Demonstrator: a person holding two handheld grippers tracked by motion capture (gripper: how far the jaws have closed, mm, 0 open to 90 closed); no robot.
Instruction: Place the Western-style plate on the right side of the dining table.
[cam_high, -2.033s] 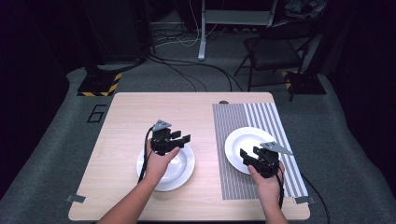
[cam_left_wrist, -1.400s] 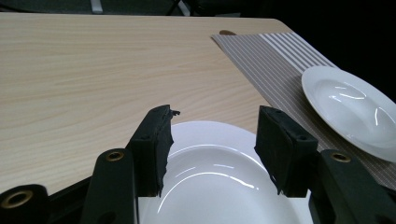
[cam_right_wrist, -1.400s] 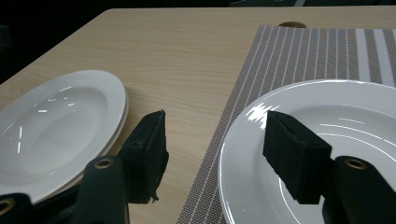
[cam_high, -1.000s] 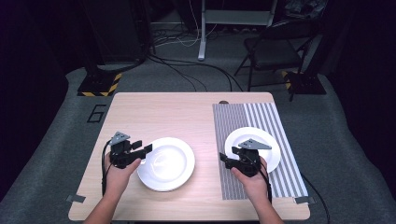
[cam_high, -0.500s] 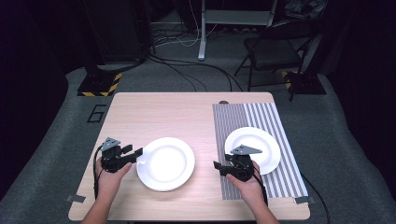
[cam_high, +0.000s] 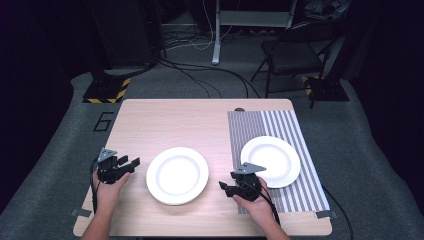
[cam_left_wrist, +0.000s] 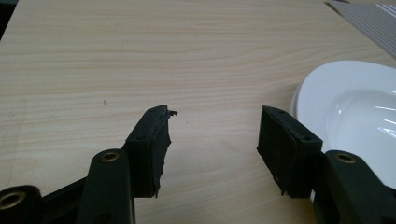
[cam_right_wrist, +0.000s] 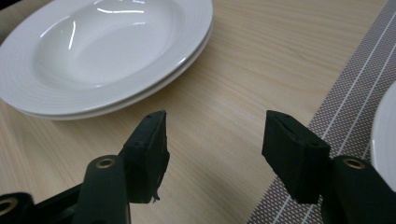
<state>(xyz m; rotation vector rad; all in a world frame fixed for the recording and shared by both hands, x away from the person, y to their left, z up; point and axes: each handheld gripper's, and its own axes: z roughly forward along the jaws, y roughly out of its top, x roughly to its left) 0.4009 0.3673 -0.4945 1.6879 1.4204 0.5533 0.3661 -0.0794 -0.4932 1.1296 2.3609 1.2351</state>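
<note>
I see the pale wooden rectangular table with a grey striped woven placemat on its right part. One round white ceramic deep plate sits on the placemat; left of the placemat, on bare wood, is a stack of two matching white deep plates, edges doubled in the right gripper view. I judge one plate laid, two left to place, only one mat. My right gripper, between stack and placemat, jaws wide, empty. My left gripper, left of the stack, jaws wide, empty.
</note>
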